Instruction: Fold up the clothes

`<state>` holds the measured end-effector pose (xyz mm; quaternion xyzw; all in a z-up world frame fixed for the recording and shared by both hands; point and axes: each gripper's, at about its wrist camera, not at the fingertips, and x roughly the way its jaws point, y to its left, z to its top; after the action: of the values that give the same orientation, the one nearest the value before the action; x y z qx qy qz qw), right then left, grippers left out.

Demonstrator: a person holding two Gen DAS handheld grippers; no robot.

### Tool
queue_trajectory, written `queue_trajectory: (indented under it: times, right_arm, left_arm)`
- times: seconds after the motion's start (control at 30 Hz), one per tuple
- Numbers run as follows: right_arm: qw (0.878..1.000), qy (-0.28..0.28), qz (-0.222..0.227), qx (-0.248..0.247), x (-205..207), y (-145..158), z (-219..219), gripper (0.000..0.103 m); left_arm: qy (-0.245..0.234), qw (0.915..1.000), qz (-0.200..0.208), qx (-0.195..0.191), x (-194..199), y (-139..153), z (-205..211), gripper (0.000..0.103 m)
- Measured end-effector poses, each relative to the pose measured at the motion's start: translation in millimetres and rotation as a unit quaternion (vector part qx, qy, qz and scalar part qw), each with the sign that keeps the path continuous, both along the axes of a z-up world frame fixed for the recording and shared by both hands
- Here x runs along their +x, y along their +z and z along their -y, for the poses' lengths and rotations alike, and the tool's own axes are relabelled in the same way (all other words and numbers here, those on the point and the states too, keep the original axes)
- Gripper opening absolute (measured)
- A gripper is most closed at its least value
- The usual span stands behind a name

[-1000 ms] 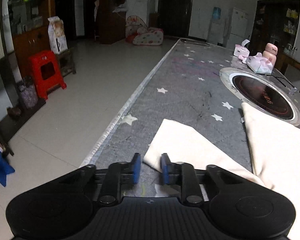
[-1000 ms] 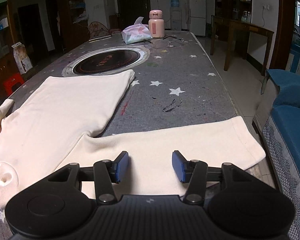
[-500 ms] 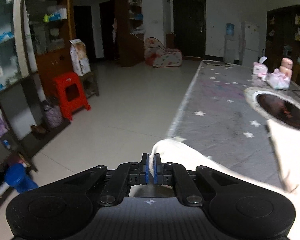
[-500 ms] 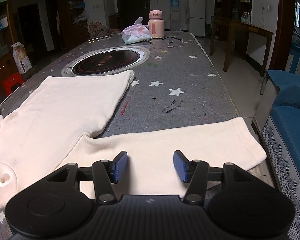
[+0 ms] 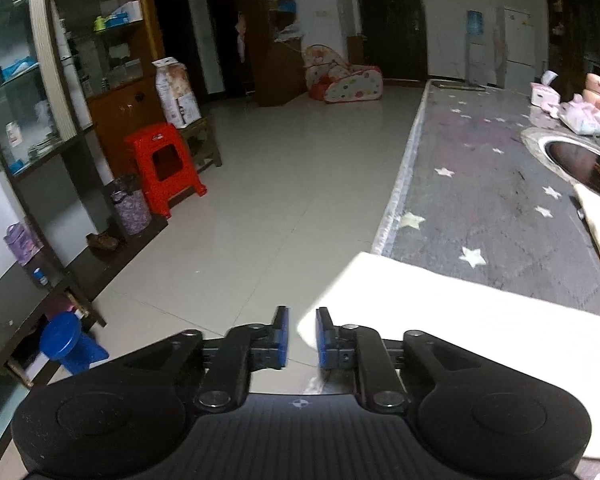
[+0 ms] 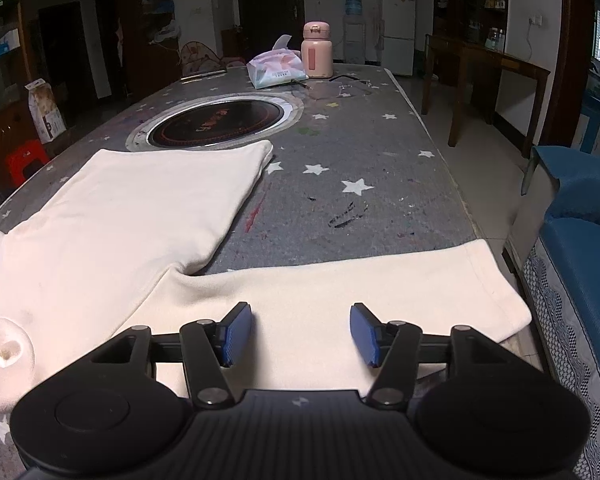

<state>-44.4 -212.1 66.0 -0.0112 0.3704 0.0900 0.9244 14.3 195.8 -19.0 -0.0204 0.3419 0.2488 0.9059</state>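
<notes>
A cream sweatshirt (image 6: 140, 208) lies flat on the grey star-patterned table (image 6: 360, 152). Its right sleeve (image 6: 340, 292) stretches to the table's right edge. My right gripper (image 6: 300, 334) hovers open just above that sleeve, nothing between its fingers. In the left wrist view the left sleeve (image 5: 440, 304) lies stretched out, its end hanging past the table's left edge (image 5: 400, 192). My left gripper (image 5: 302, 336) is open by a narrow gap beyond that edge, over the floor. The sleeve's corner sits just beside its right finger (image 5: 324, 336), not pinched.
A round built-in hob (image 6: 216, 122) lies beyond the sweatshirt, with a tissue pack (image 6: 276, 68) and a pink bottle (image 6: 317, 50) at the far end. A blue seat (image 6: 580, 220) stands right of the table. A red stool (image 5: 162, 164) and blue stool (image 5: 68, 344) stand on the floor to the left.
My left gripper shut on the left sleeve's end, pulled it outward over the table's left edge, then opened and let it go. The right gripper stayed open above the right sleeve.
</notes>
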Motion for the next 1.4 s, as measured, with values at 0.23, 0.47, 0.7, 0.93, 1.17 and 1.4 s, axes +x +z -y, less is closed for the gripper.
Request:
queue_trajectory:
  times: [0.23, 0.47, 0.7, 0.93, 1.17, 1.4]
  right_arm:
    - [1.000, 0.008, 0.008, 0.002, -9, 8, -1, 0.056]
    - [1.000, 0.009, 0.006, 0.009, -13, 5, -4, 0.056]
    - [1.000, 0.009, 0.006, 0.013, -16, 4, -3, 0.056]
    - [1.000, 0.003, 0.002, 0.017, -17, 0, 1, 0.056]
    - [0.999, -0.020, 0.000, 0.027, -25, -4, 16, 0.057]
    - [0.997, -0.063, 0.008, 0.033, -26, 1, 41, 0.056]
  left_arm:
    - [-0.098, 0.9937, 0.048, -0.028, -9, 30, 49, 0.028]
    - [-0.279, 0.9524, 0.058, -0.108, 4, 34, 132, 0.028]
    - [-0.306, 0.9430, 0.042, -0.125, 31, 17, 163, 0.028]
    - [-0.296, 0.9448, 0.018, -0.139, 48, -5, 157, 0.027]
    - [-0.298, 0.9462, 0.015, -0.125, 46, -3, 160, 0.028]
    - [-0.331, 0.9385, 0.032, -0.093, 30, 12, 182, 0.045]
